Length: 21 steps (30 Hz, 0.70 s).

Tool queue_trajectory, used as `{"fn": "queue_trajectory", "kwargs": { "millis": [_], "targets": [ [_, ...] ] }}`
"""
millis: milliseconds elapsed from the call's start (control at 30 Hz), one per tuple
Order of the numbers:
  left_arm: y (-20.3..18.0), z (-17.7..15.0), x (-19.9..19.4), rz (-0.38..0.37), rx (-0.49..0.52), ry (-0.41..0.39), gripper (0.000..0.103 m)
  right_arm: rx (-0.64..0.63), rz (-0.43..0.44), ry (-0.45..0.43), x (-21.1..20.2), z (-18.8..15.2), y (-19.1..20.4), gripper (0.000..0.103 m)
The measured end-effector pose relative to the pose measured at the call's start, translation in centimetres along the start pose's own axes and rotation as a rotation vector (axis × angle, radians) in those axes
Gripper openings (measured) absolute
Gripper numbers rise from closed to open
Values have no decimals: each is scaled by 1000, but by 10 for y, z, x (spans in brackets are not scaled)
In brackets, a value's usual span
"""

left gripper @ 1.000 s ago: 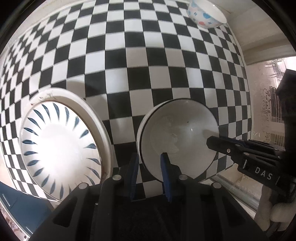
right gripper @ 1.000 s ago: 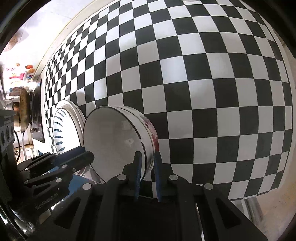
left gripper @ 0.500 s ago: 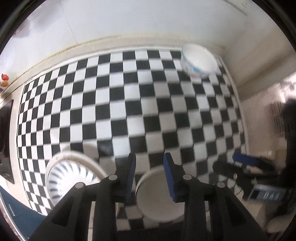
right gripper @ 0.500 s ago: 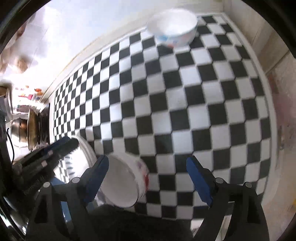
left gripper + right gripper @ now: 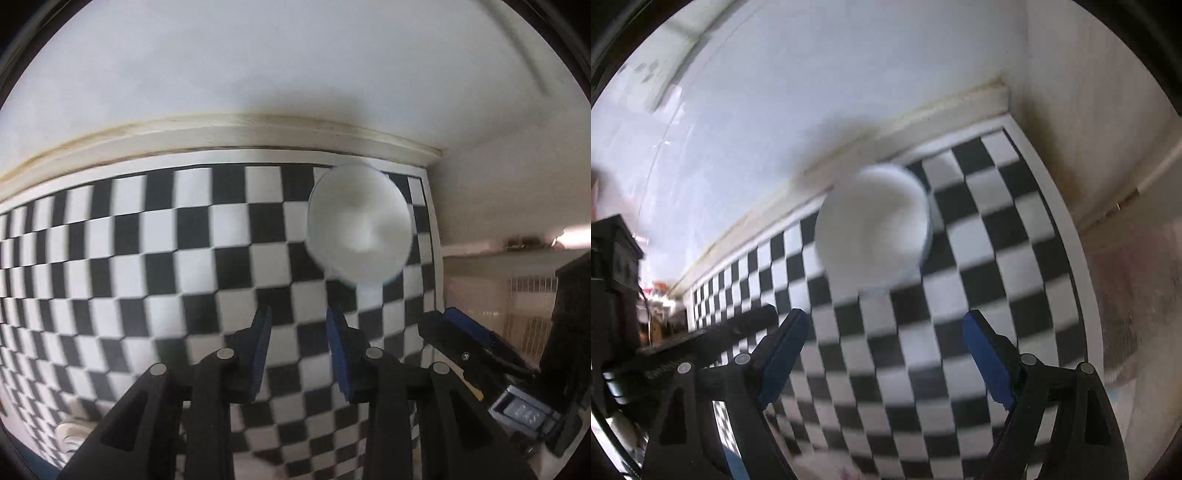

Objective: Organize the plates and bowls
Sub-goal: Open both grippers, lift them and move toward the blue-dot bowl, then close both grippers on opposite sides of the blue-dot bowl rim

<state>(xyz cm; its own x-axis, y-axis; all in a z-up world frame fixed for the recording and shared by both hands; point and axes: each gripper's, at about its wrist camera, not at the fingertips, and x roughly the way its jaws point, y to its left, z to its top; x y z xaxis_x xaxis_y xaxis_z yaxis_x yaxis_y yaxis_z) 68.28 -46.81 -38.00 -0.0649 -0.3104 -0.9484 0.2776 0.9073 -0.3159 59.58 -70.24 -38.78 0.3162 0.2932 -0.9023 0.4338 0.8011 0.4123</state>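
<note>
A white bowl [image 5: 359, 228] stands at the far right corner of the black-and-white checked cloth, near the wall; it also shows in the right wrist view [image 5: 871, 230]. Both views are blurred. My left gripper [image 5: 298, 347] hovers short of the bowl with its blue pads a small gap apart and nothing between them. My right gripper [image 5: 882, 363] is wide open and empty, also short of the bowl. The right gripper shows at the right of the left wrist view [image 5: 476, 350]. A sliver of the blue-patterned plate [image 5: 70, 430] shows at bottom left.
The checked cloth [image 5: 155, 258] covers the counter up to a cream wall trim [image 5: 221, 129]. A side wall [image 5: 1089, 122] closes the right end. A dark appliance [image 5: 613, 258] stands at the far left.
Both grippers have let go of the near bowl's rim and drawn back and up. The right jaws opened wide. The views tilted toward the far bowl; the near bowl is out of view.
</note>
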Motion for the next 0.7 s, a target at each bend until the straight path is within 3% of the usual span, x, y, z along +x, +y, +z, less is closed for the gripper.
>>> {"fn": "queue_trajectory", "kwargs": {
  "millis": [67,267,367,567,700],
  "targets": [
    [-5,20,18,-5,-7,24,28,12,5,5,12,17,-2,83],
    [-11,46,56,14,1,76,28,51,5,61,49,52,-14,54],
    [-12,49,65,21,19,89,28,68,5,83,63,59,-22,43],
    [-14,56,76,31,40,91,27,94,-5,106,80,65,-35,34],
    [-18,62,82,42,64,85,20,98,-27,125,88,67,-39,13]
  ]
}}
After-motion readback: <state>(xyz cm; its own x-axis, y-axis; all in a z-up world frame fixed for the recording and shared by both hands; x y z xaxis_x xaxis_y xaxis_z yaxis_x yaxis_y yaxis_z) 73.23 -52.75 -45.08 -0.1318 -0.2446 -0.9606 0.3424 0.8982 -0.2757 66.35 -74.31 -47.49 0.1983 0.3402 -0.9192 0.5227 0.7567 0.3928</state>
